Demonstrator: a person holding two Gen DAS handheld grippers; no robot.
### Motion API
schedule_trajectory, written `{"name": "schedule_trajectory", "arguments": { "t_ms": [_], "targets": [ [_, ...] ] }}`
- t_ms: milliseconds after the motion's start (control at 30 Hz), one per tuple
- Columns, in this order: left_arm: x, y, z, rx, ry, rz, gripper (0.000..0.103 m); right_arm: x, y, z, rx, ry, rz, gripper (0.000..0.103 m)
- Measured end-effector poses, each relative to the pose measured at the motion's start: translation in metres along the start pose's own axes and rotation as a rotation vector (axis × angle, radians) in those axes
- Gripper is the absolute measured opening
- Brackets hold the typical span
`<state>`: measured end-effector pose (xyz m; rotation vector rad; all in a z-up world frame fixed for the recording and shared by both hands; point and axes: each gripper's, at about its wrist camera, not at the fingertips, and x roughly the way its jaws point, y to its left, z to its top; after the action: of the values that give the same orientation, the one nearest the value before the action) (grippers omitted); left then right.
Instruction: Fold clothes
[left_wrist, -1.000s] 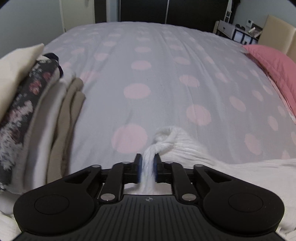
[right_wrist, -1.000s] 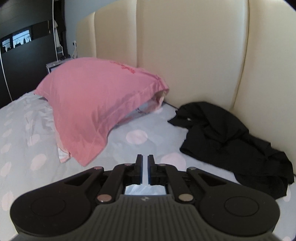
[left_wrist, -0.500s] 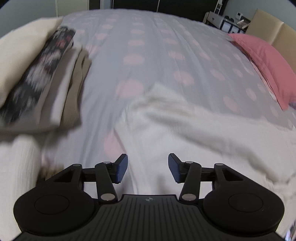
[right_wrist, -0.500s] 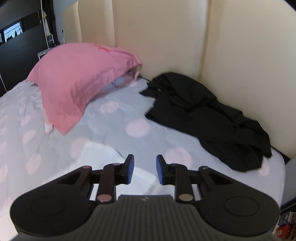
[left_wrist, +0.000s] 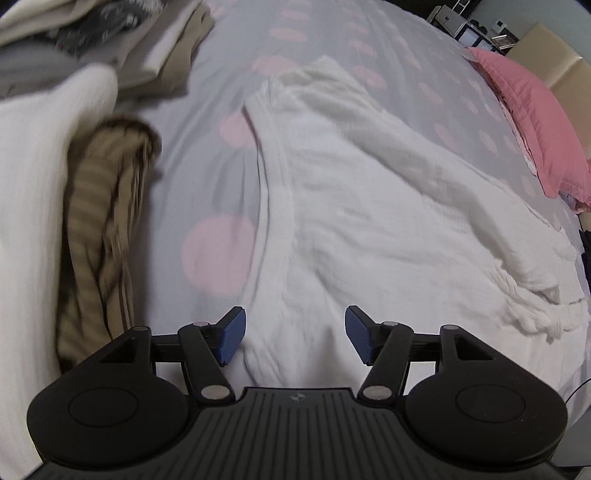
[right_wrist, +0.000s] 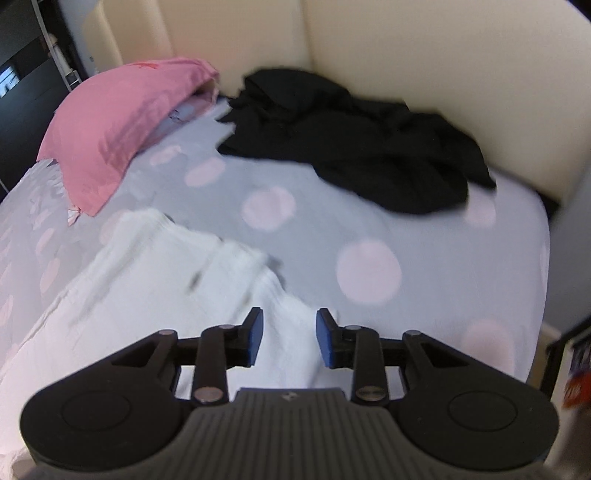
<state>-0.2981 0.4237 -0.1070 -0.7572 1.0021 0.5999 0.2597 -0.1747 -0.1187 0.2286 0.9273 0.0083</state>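
A: Where's the white top (left_wrist: 369, 192) right now?

B: Flat on the bed (left_wrist: 229, 173), spread across the dotted cover, long way running from the near edge toward the pink pillow (left_wrist: 528, 122). It looks laid out on purpose, so the folds can start from a smooth shape.

A: And the tools?

B: The left tool (left_wrist: 295, 338) hangs over the near end of the top with its jaws wide; they have just been opening. Cloth lies below the gap, but the pads aren't pressing on it. The right tool (right_wrist: 289, 341) has also been opening, to a narrower gap, over the other end of the top (right_wrist: 155, 280). Nothing pinched there either.

A: So it's been let go?

B: I'd judge so: both ends lie loose on the cover, and neither tool grips anything.

A: What's that at the left?

B: A pile of folded clothes (left_wrist: 122, 40) near the bed's edge, with a striped tan piece (left_wrist: 107, 229) and a pale one just beside the left tool. Kept to the side, probably so the middle stays free for folding.

A: Anything waiting?

B: A black garment (right_wrist: 354, 136) lies crumpled by the headboard (right_wrist: 406, 55), well apart from the top. It looks unfolded, so likely a later job.

A: Next step?

B: My guess is a fresh grip on an edge or sleeve to bring it over the middle; the wrinkles near the right side may need smoothing first
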Motion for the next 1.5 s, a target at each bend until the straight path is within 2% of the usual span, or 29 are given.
{"name": "schedule_trajectory", "arguments": {
  "t_ms": [100, 233, 567, 600, 633, 667, 733, 800, 900, 1167, 1367, 1500],
  "targets": [
    [0.005, 0.000, -0.015, -0.025, 0.014, 0.006, 0.058, 0.014, -0.013, -0.012, 0.059, 0.043, 0.032, 0.040],
    [0.012, -0.002, -0.035, -0.031, 0.032, 0.026, 0.058, 0.031, -0.010, -0.018, 0.063, 0.102, 0.043, 0.040],
    [0.029, 0.003, -0.060, -0.079, 0.075, 0.072, 0.065, 0.057, -0.002, -0.026, 0.025, 0.121, 0.019, 0.040],
    [0.031, 0.004, -0.061, -0.085, 0.077, 0.073, 0.065, 0.058, -0.001, -0.026, 0.019, 0.117, 0.019, 0.035],
    [0.032, 0.003, -0.059, -0.083, 0.074, 0.069, 0.065, 0.059, -0.001, -0.026, 0.013, 0.113, 0.023, 0.022],
    [0.032, 0.001, -0.058, -0.076, 0.065, 0.060, 0.065, 0.059, 0.000, -0.026, 0.008, 0.111, 0.032, 0.014],
    [0.033, -0.002, -0.055, -0.066, 0.040, 0.047, 0.051, 0.058, 0.002, -0.025, -0.001, 0.108, 0.041, 0.007],
    [0.033, -0.005, -0.052, -0.056, 0.015, 0.035, 0.024, 0.054, 0.005, -0.024, -0.014, 0.091, 0.021, 0.005],
    [0.024, -0.010, -0.050, -0.034, -0.032, 0.046, 0.007, 0.042, 0.001, -0.022, 0.004, 0.059, 0.000, 0.004],
    [-0.039, -0.001, -0.035, -0.095, -0.195, -0.037, 0.005, -0.006, -0.024, -0.014, 0.126, -0.016, -0.001, 0.003],
    [-0.063, 0.009, -0.040, -0.145, -0.215, -0.057, 0.005, -0.029, -0.038, -0.016, 0.152, 0.026, -0.105, 0.003],
    [-0.065, 0.008, -0.056, -0.106, -0.180, -0.013, 0.005, -0.031, -0.051, -0.022, 0.139, 0.078, -0.189, 0.003]
  ]
}}
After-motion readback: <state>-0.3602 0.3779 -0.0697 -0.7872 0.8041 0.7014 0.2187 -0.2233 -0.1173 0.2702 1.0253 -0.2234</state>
